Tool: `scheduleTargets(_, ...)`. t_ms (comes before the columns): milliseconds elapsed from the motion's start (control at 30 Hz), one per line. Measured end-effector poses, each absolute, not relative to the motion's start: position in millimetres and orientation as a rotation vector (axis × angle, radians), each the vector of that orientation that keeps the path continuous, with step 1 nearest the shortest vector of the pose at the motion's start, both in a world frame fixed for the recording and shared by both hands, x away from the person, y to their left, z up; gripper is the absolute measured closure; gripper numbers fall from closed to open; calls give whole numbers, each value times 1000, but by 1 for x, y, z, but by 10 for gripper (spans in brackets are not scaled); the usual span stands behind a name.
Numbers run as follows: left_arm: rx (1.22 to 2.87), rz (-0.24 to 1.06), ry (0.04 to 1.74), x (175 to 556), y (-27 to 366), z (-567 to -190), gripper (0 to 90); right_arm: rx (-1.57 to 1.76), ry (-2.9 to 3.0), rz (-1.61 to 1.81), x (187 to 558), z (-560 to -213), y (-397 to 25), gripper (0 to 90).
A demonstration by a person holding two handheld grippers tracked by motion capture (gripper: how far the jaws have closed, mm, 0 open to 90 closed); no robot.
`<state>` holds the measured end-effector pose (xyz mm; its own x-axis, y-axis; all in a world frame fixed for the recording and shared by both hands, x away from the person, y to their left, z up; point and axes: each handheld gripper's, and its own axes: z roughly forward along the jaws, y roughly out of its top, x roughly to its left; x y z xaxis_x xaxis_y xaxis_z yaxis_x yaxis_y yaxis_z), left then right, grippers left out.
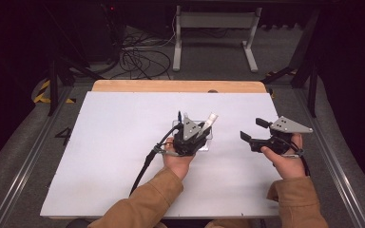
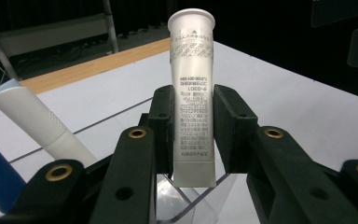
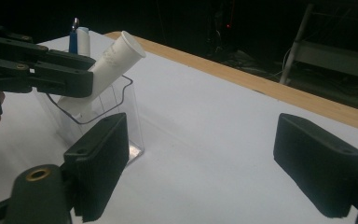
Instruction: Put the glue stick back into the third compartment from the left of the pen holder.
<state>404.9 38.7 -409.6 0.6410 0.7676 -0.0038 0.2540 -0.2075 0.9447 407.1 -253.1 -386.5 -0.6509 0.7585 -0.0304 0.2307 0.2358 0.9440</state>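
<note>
Worktop: we've got a plain white worktop (image 1: 114,156) with a strip of bare light wood (image 1: 171,86) along its far edge, and it's pretty much bare apart from one little holder.

Holder: a small clear plastic box (image 3: 129,122) sitting a bit right of the middle of the worktop, open at the top.

Tube: the white tube (image 2: 192,98) is what we're working on. It's standing cap-up with its crimped end down at the mouth of the clear box, leaning over to one side in the right gripper view.

Left tongs: our left tongs (image 2: 193,135) are clenched on the tube, one black pad on each flat side, roughly at its middle. In the high view they sit right over the box (image 1: 190,135).

Right tongs: the right tongs (image 3: 214,163) are spread wide, holding nothing, hovering just to the right of the box, off the worktop surface (image 1: 256,130).

Other stuff in the box: another white tube-ish thing (image 2: 37,123) with a pale blue end leans off to the side, and there's something dark blue (image 3: 73,41) next to it. Can't tell what that one is.

Room: dark all round, black curtains or walls. Grey floor past the worktop with a tangle of black cables (image 1: 140,59), a white metal stand frame (image 1: 214,33), and yellow-black tape (image 1: 43,90) on the floor at the left.

Sleeves: tan jacket sleeves (image 1: 142,204) come in from the bottom.
</note>
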Motion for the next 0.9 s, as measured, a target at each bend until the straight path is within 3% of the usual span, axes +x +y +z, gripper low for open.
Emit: scheduleTargets(900, 1740, 608, 821, 399, 50, -409, 711, 890, 2041, 1409, 408, -387, -251, 183)
